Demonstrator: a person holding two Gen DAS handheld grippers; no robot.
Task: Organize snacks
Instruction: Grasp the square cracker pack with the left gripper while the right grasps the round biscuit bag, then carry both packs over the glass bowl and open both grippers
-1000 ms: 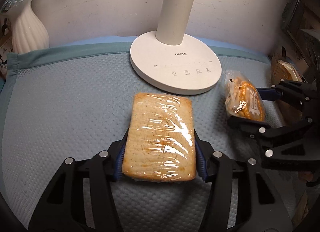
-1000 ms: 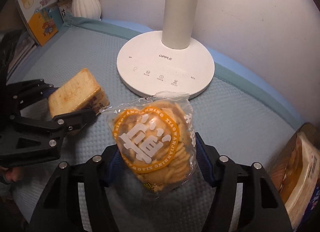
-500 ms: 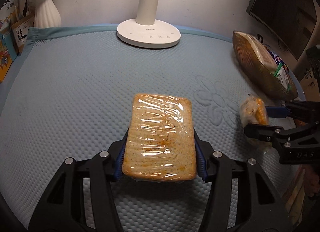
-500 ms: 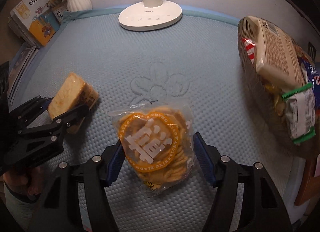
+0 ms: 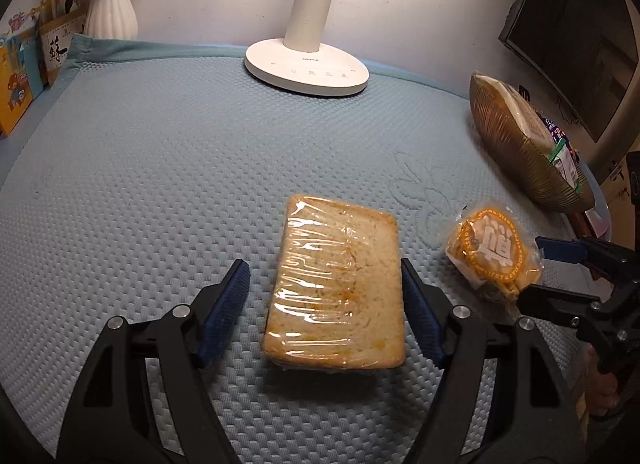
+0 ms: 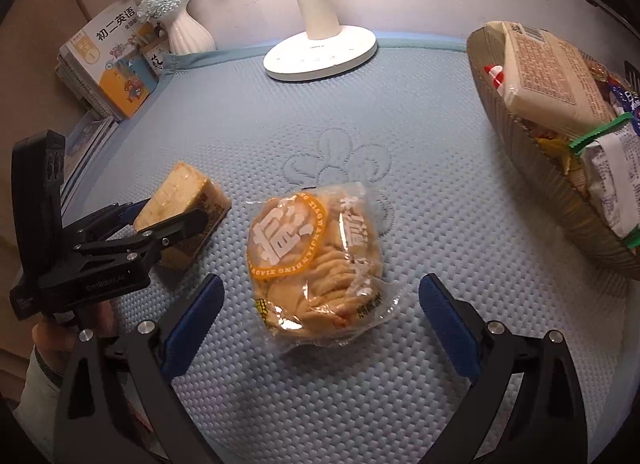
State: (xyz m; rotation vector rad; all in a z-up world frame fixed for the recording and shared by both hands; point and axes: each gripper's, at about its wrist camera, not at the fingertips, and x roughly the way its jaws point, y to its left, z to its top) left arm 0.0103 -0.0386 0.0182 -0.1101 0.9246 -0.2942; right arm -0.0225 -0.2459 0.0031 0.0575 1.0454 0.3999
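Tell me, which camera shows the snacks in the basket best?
The right wrist view: it looks into the basket from above, showing a beige pack and a green-edged packet. The left wrist view shows mostly the basket's ribbed outer wall, with only packet edges peeking over.

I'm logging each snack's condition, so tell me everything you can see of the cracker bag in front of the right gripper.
The cracker bag is a clear, crinkly plastic pouch packed with round golden crackers, printed with an orange ring and white characters. It looks sealed and lies flat on the blue mat, between the open fingers of the right gripper, which are apart from it. The wrapped cake lies to its left, not touching; the snack basket stands to its right.
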